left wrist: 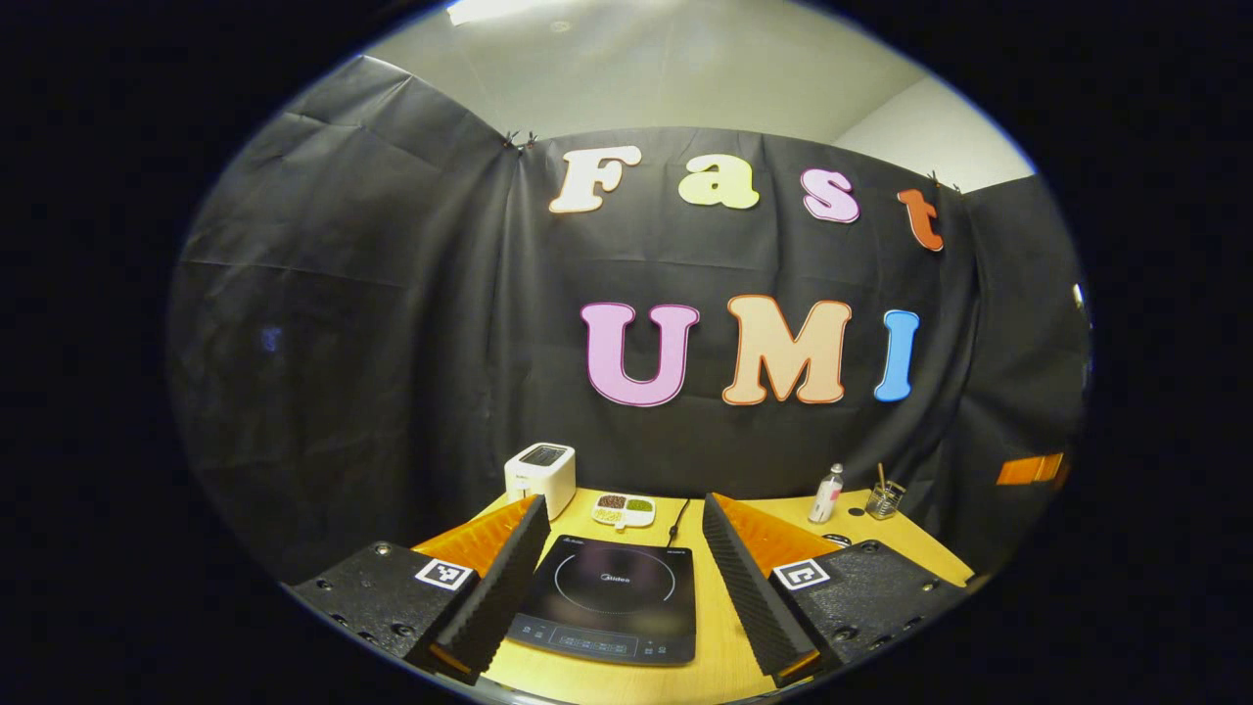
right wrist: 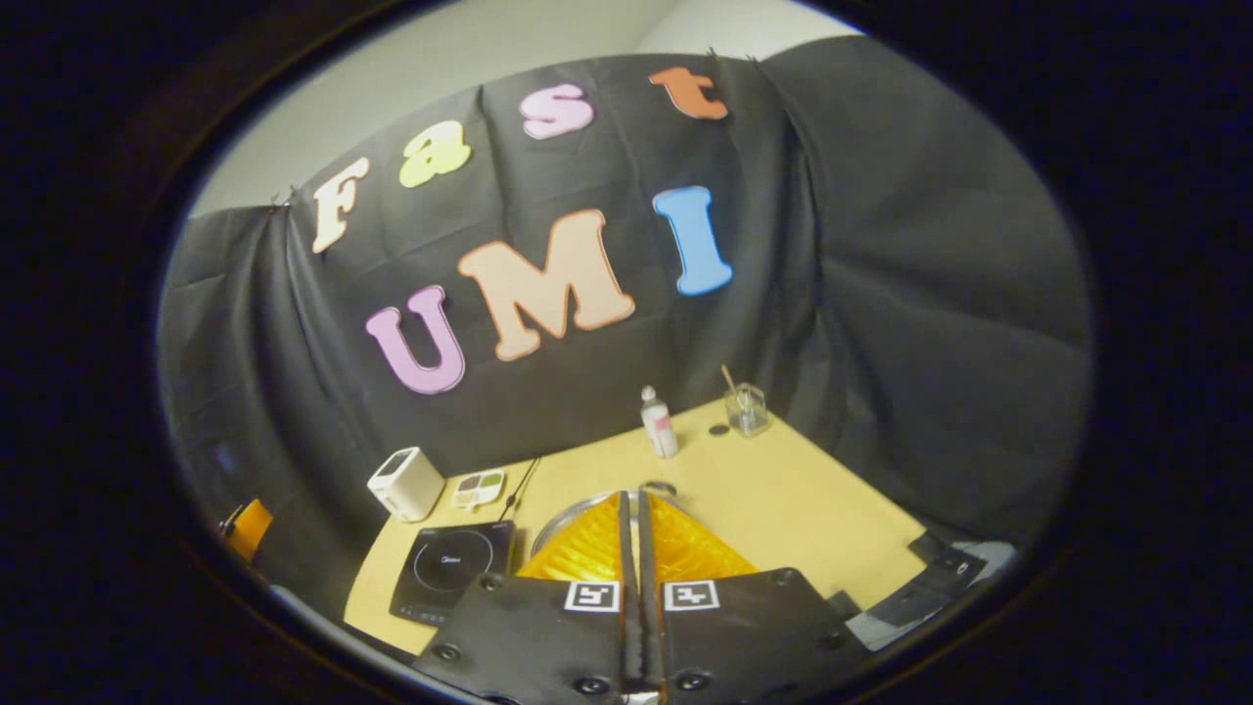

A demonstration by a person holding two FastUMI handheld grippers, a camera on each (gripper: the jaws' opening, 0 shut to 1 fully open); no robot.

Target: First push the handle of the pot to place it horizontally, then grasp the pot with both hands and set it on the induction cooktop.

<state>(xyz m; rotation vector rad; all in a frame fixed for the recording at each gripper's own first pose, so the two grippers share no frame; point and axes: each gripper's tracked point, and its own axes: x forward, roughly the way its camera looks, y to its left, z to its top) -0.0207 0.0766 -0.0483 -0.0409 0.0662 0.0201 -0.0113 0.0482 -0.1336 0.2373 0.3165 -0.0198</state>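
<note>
In the left gripper view the black induction cooktop lies flat on the wooden table, right under my left gripper. That gripper is open, its fingers spread wide with nothing between them. In the right gripper view my right gripper is shut, fingers pressed together with nothing visible between them. Just behind its fingers shows the metal rim of the pot, most of it hidden by the fingers; a small loop of metal peeks past the tips. The cooktop sits to the pot's left.
A white toaster and a small divided dish of beans stand at the back of the table. A small bottle and a glass jar with a stick stand at the back right. The cooktop's cord trails toward the wall.
</note>
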